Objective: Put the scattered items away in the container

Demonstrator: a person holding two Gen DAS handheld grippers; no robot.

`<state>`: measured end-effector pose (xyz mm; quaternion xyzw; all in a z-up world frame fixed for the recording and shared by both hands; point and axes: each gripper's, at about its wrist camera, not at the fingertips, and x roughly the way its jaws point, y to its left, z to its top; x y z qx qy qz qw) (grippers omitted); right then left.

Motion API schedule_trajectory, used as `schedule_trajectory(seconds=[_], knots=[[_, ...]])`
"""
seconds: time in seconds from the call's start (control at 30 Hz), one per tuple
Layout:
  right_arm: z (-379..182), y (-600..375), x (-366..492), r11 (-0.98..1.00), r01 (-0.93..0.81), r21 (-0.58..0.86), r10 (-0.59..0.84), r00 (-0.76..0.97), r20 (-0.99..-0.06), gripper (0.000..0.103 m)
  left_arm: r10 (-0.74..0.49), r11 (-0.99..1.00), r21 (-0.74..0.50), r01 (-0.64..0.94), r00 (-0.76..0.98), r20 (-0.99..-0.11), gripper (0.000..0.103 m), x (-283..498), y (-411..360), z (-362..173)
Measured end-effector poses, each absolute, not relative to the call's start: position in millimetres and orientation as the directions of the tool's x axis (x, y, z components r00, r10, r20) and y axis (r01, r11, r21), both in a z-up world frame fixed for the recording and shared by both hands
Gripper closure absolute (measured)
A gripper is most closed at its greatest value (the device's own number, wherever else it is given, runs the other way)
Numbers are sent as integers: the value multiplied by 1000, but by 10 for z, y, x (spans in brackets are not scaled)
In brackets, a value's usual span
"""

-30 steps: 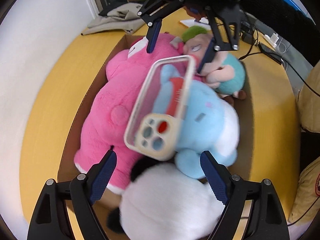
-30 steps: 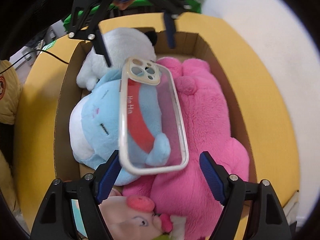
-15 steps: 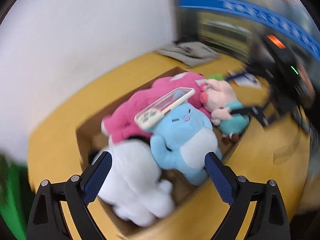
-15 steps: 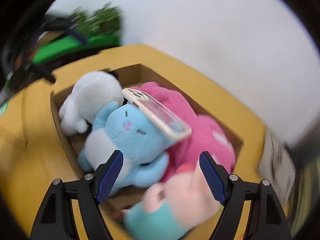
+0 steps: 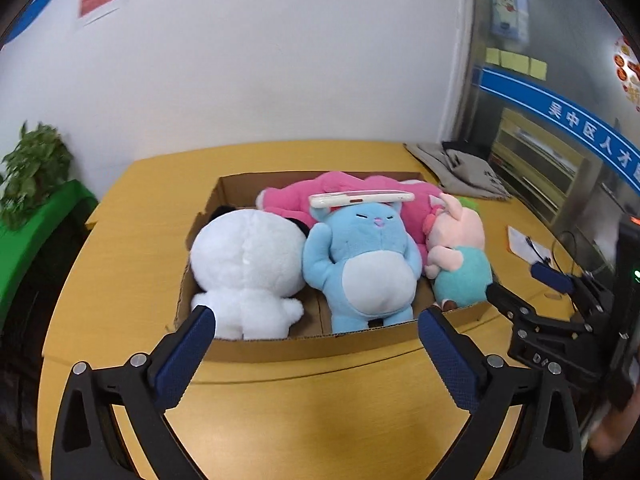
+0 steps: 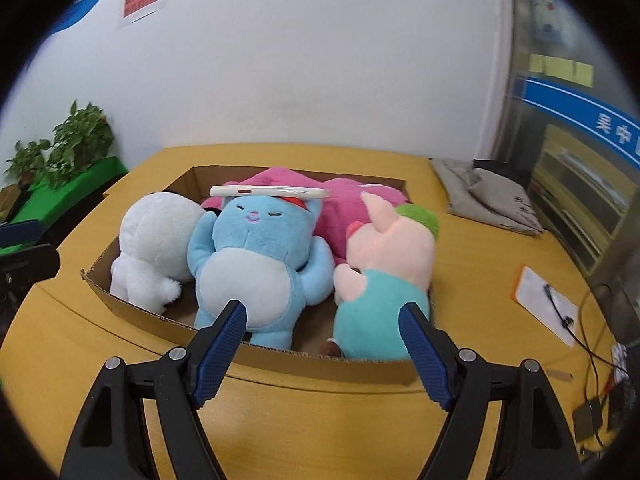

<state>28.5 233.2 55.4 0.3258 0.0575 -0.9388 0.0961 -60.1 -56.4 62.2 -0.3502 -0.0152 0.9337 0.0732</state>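
A white wall rose behind a yellow worktop that carried an open cardboard box. In the left wrist view, the left gripper was opening, its jaws spread wide with nothing between them, just short of the box's near wall. Ahead of it lay a white plush, a blue plush, a pink plush and a pig plush, with a phone case resting across the blue one's head. The right gripper showed to its right.

In the right wrist view, the right gripper stood spread and empty before the box. Straight ahead sat the blue plush under the phone case, the pig plush right of it, and the white plush to the left.
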Motion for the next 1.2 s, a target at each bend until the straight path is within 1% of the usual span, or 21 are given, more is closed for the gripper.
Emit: schedule_trajectory(seconds=[0.13,0.23,0.33,0.53,0.6,0.87,1.2], knots=[[608,2394,577,-984,176,-30,-125,-801,-586,24,164,-985,-153,-84,-755,-635,0,-385,-547,494],[624,2450,715,-987,156,-20,-119,-822,-557,24,139,-989,-131,-72,-763,-631,0,-300,-485,396],[637,2490,797,-988,152,-14,-119,-823,-555,24,137,-988,-139,-62,-760,-636,0,-220,-472,339],[637,2493,928,-988,154,-25,-115,-826,-552,24,89,-993,-111,-28,-796,-598,0,-32,-465,358],[628,2484,963,-987,158,-32,-114,-824,-555,24,85,-993,-120,-16,-803,-590,0,13,-488,365],[590,2488,1093,-987,160,-30,-118,-828,-548,24,74,-995,-102,-16,-803,-592,0,126,-411,349],[478,2511,1129,-987,159,-35,-112,-818,-564,24,71,-996,-88,-22,-788,-611,0,147,-302,227]])
